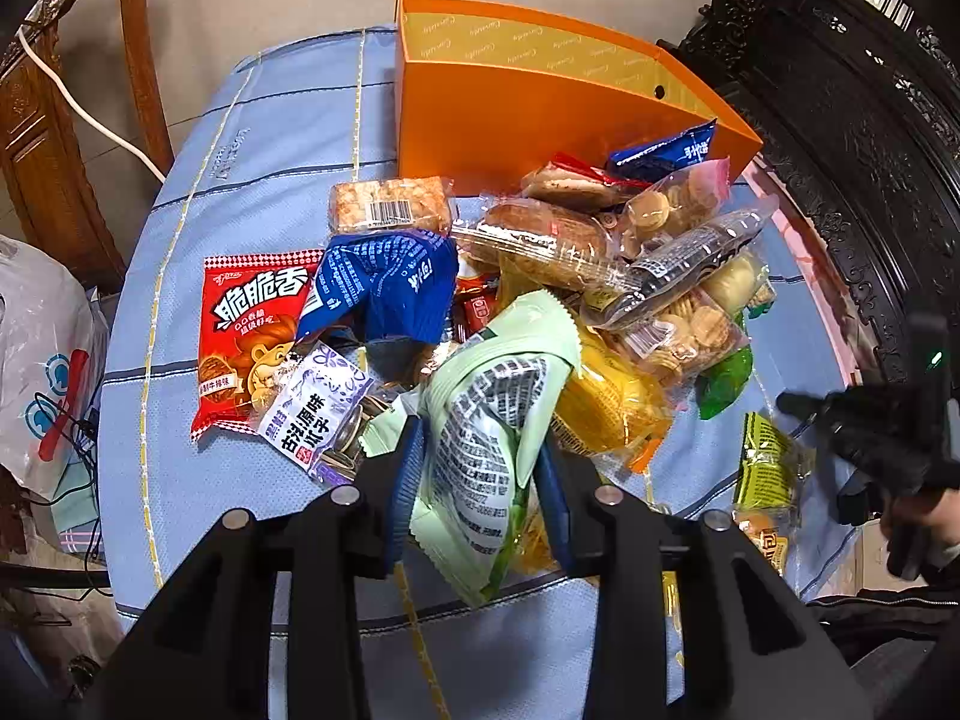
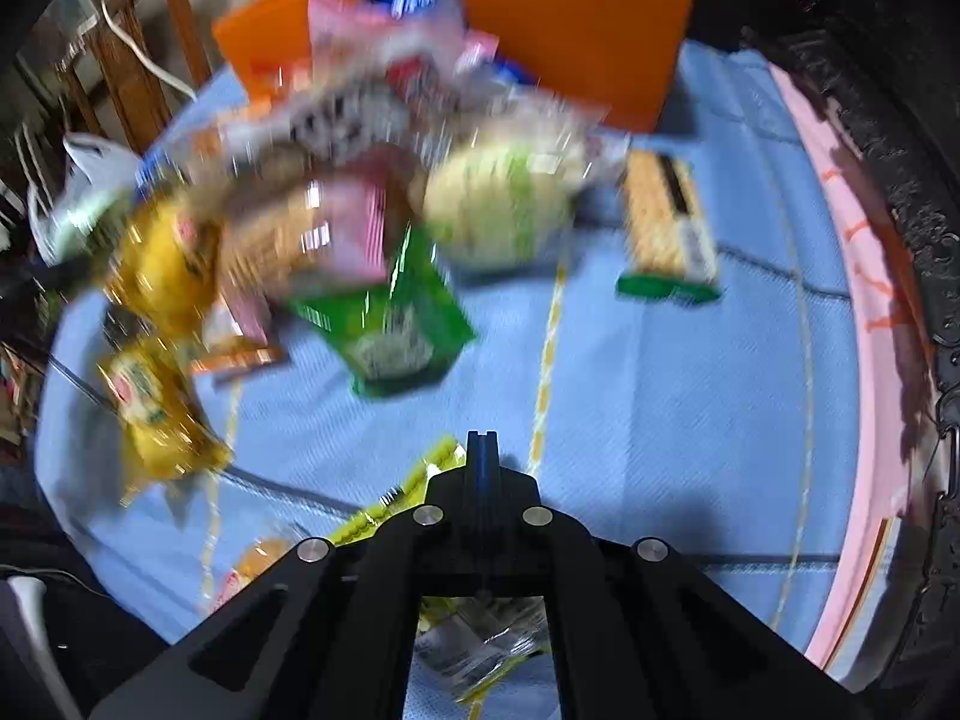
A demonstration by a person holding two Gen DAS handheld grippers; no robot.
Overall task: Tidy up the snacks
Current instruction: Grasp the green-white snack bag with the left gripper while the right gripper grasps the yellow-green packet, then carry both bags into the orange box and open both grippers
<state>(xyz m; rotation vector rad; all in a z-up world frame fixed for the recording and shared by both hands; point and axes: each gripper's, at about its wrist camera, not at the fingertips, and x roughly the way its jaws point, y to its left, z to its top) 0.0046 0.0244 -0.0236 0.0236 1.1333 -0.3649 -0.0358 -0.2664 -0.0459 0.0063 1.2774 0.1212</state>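
Observation:
A heap of snack packets [image 1: 540, 276] lies on the blue checked tablecloth [image 1: 252, 180] in front of an open orange box [image 1: 516, 108]. My left gripper [image 1: 480, 468] is shut on a light green packet [image 1: 486, 420] at the near edge of the heap. In the blurred right wrist view my right gripper [image 2: 482, 450] has its fingers pressed together, with a yellow-green packet [image 2: 414, 498] under and beside it; whether it grips the packet is unclear. The same heap [image 2: 360, 180] and the orange box [image 2: 576, 42] lie ahead. The right gripper also shows in the left wrist view [image 1: 870, 420].
A red packet [image 1: 252, 330] and a blue one [image 1: 384, 288] lie left of the heap. A green-edged cracker pack [image 2: 669, 228] lies apart on the right. A wooden chair [image 1: 72, 120] and a plastic bag [image 1: 42, 360] stand left, dark carved furniture [image 1: 840, 120] right.

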